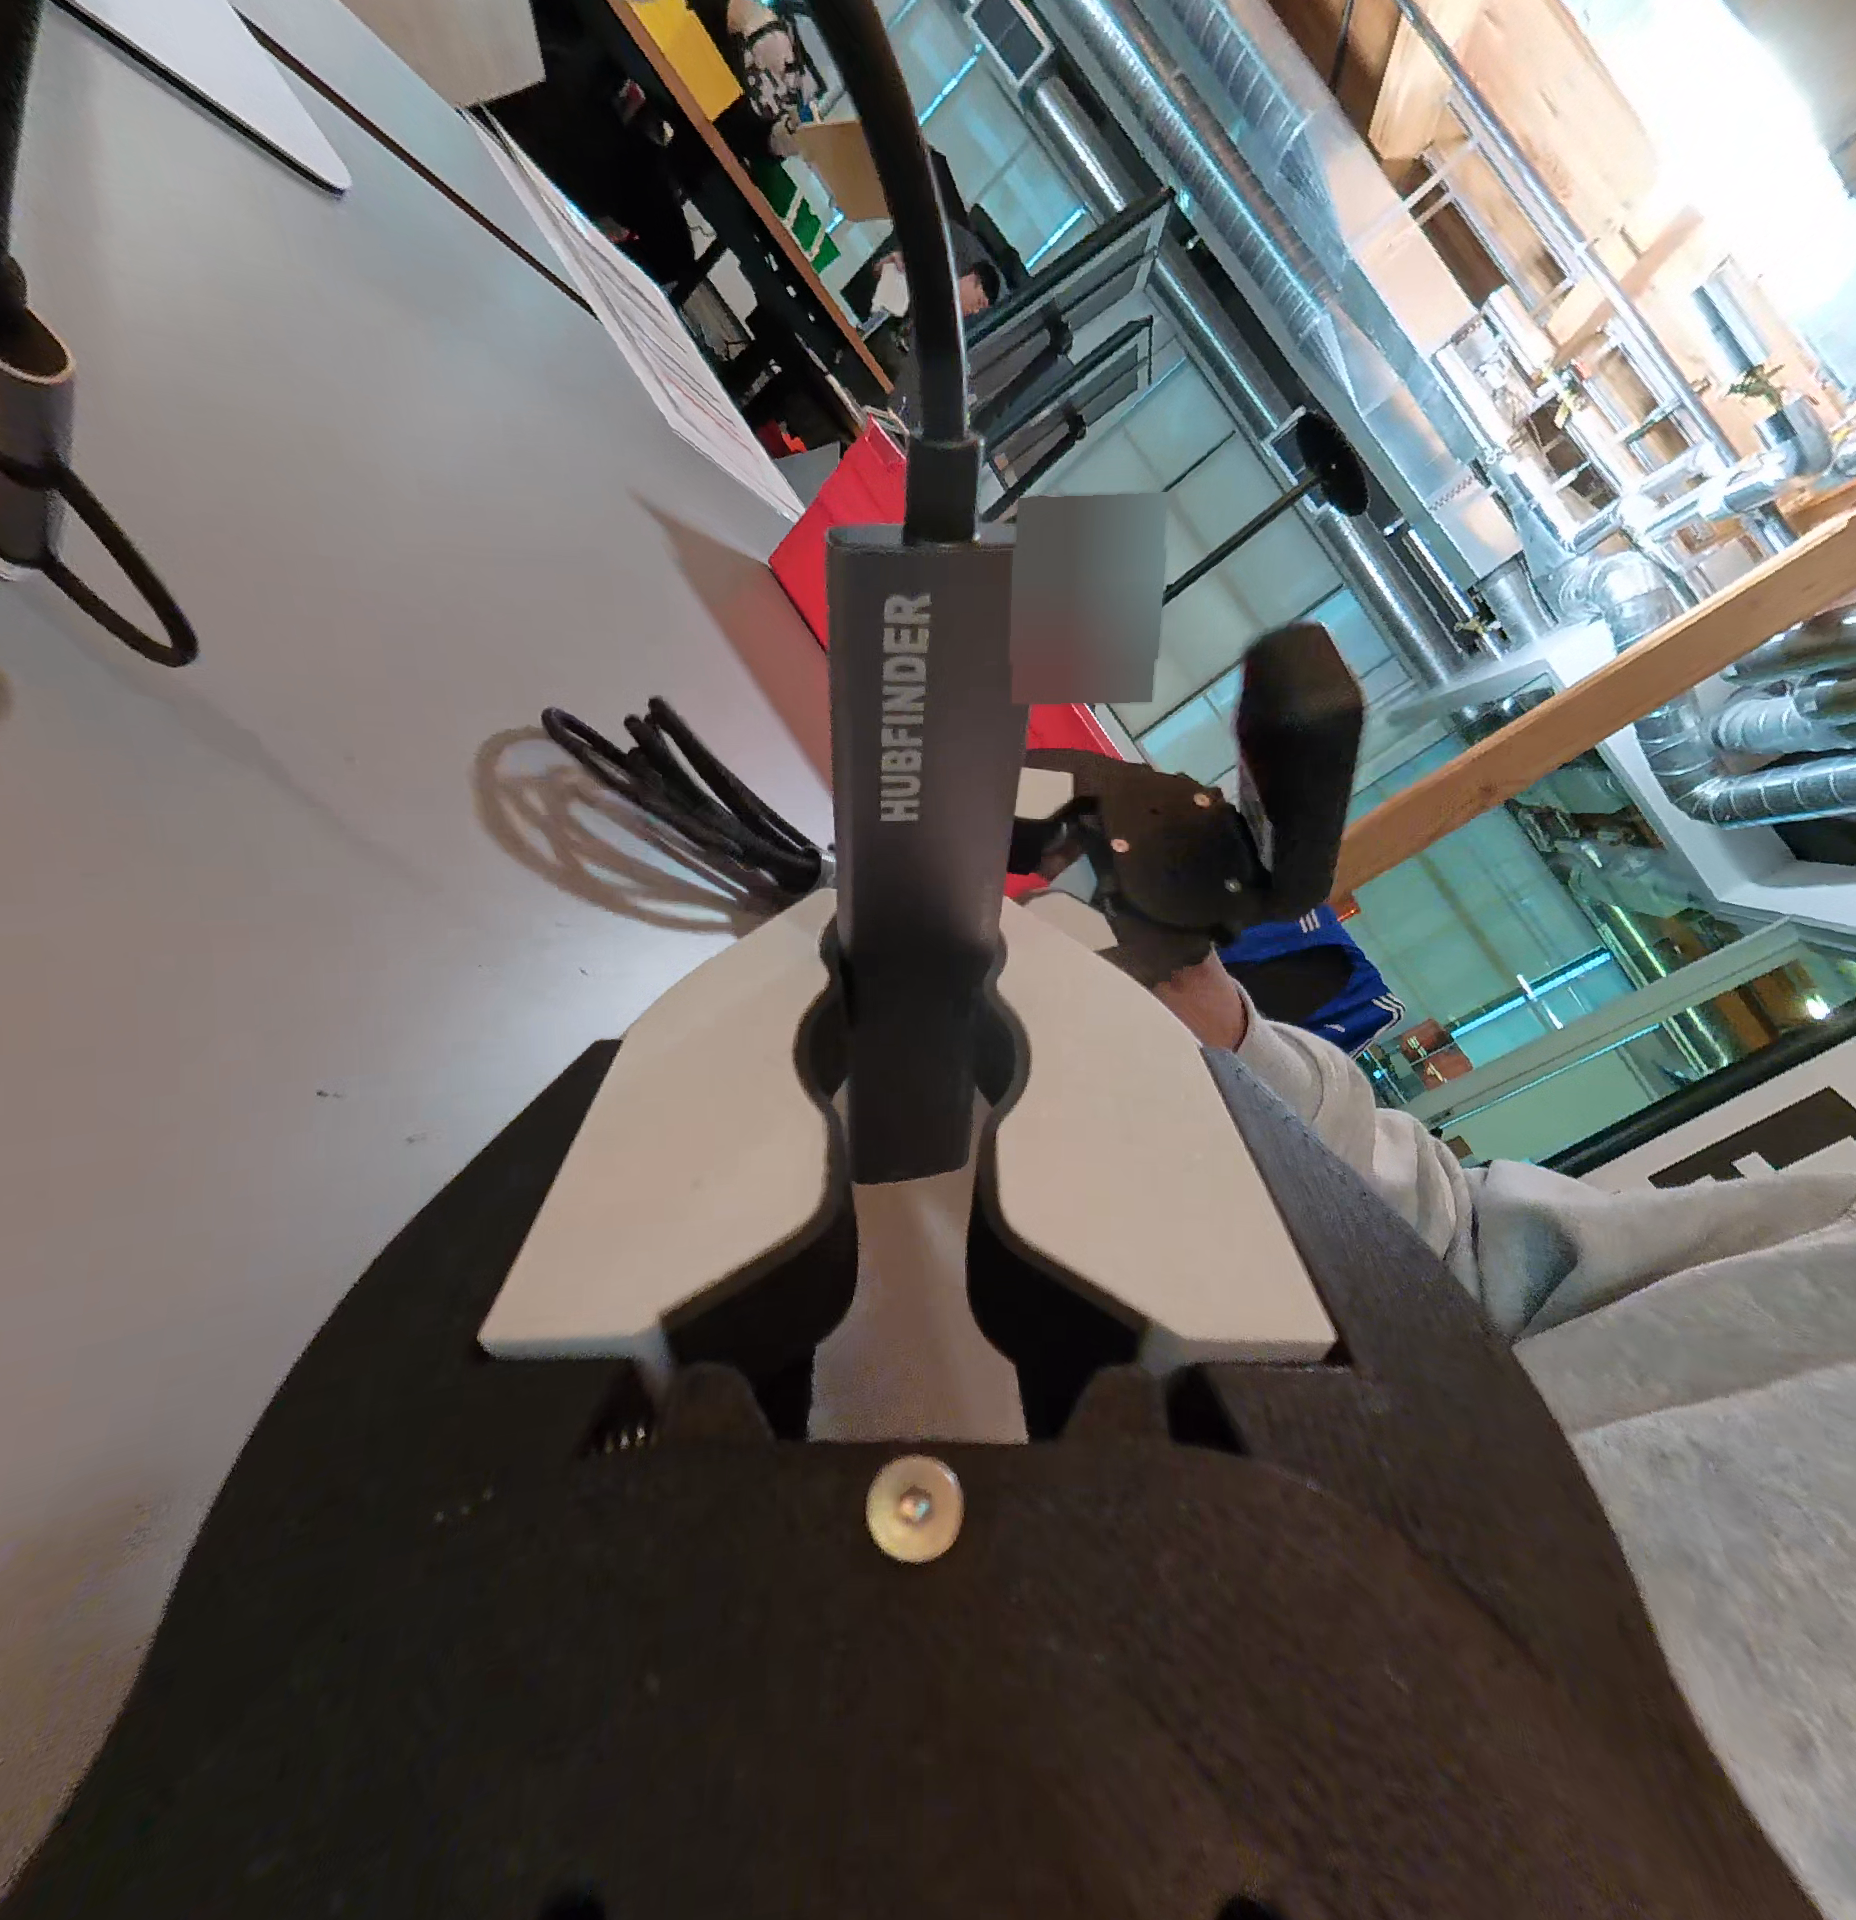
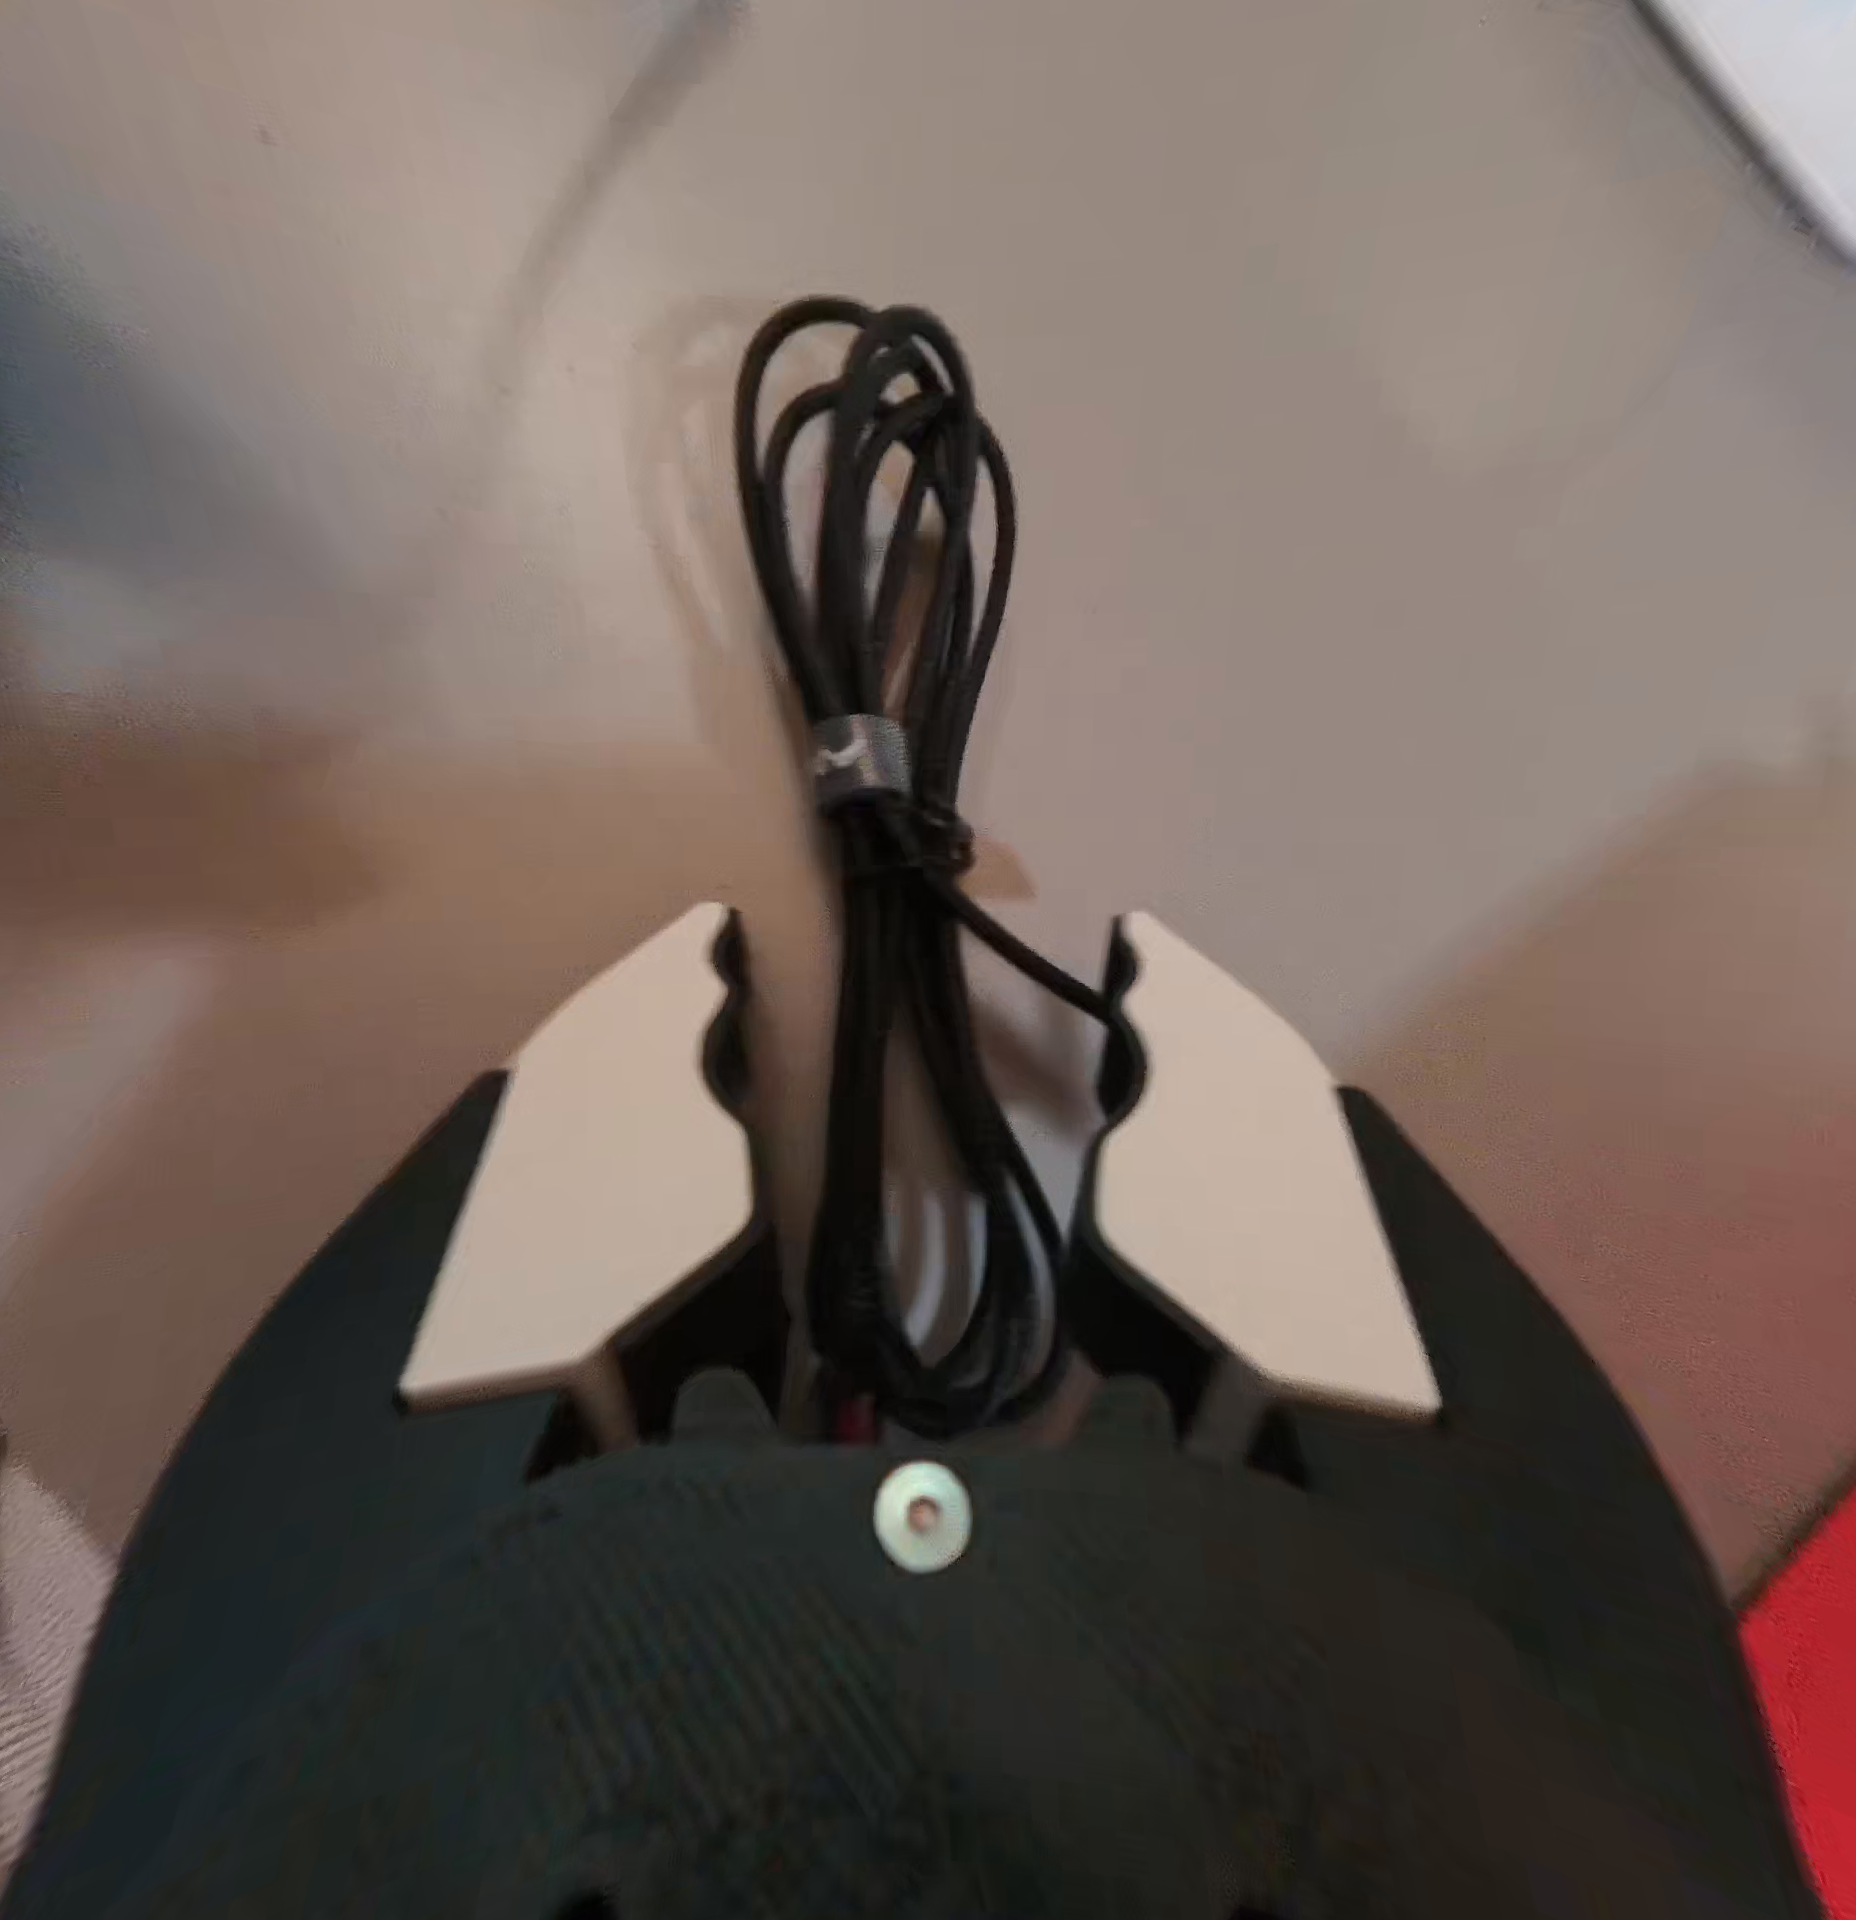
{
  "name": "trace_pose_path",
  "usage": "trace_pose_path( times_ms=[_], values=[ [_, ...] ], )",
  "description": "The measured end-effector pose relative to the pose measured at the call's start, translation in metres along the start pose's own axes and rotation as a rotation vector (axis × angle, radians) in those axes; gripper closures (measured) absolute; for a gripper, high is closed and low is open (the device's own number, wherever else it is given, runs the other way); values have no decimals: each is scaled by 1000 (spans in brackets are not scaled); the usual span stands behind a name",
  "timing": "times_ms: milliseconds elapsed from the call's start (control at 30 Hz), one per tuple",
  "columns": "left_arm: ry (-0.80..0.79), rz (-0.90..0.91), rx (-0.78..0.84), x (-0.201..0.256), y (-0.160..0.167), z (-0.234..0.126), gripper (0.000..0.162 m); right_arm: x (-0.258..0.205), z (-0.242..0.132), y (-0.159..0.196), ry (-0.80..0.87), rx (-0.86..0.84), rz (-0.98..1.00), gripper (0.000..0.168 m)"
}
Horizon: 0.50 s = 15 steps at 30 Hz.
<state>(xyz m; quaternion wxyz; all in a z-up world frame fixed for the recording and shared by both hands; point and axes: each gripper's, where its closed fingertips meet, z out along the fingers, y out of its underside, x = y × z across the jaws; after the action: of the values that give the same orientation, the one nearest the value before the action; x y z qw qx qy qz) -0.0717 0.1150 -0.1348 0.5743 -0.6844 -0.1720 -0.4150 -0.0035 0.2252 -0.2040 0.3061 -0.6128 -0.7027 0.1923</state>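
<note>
My left gripper (image 1: 913, 935) is shut on a slim dark grey hub (image 1: 919, 727) with white lettering. It holds the hub by its lower end, above the white table (image 1: 332, 727). A thick black cable (image 1: 929, 260) runs up from the hub's top. A tied bundle of thin black cable (image 1: 675, 800) lies on the table behind it. My right gripper (image 2: 924, 935) is open, with that bundle (image 2: 882, 623) lying between its fingers; a thin strand touches the right finger (image 2: 1215, 1143). The right gripper also shows in the left wrist view (image 1: 1194, 842).
A second grey device (image 1: 15, 416) with a black cable loop sits at the far left. A red object (image 1: 851, 509) and white sheets (image 1: 675, 343) lie along the table's far edge. A person's grey sleeve (image 1: 1371, 1143) is on the right. Red shows in the right wrist view's lower right corner (image 2: 1817, 1621).
</note>
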Motion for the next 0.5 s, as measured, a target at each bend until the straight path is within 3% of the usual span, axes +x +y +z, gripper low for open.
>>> trace_pose_path(
  times_ms=[167, 333, 400, 500],
  values=[
    [-2, 20, -13, 1, 2, 1, 144, 4, -4, 11, -49, -45, 86, 144],
    [-4, 20, -12, 1, 2, 1, 143, 8, -41, -28, -107, 205, 181, 149],
    [-4, 24, -15, 1, 2, 1, 143, 22, -76, -52, -93, 368, 231, 149],
    [-2, 29, -23, 2, 4, 3, 143, 64, -143, -70, 55, 556, 247, 149]
  ],
)
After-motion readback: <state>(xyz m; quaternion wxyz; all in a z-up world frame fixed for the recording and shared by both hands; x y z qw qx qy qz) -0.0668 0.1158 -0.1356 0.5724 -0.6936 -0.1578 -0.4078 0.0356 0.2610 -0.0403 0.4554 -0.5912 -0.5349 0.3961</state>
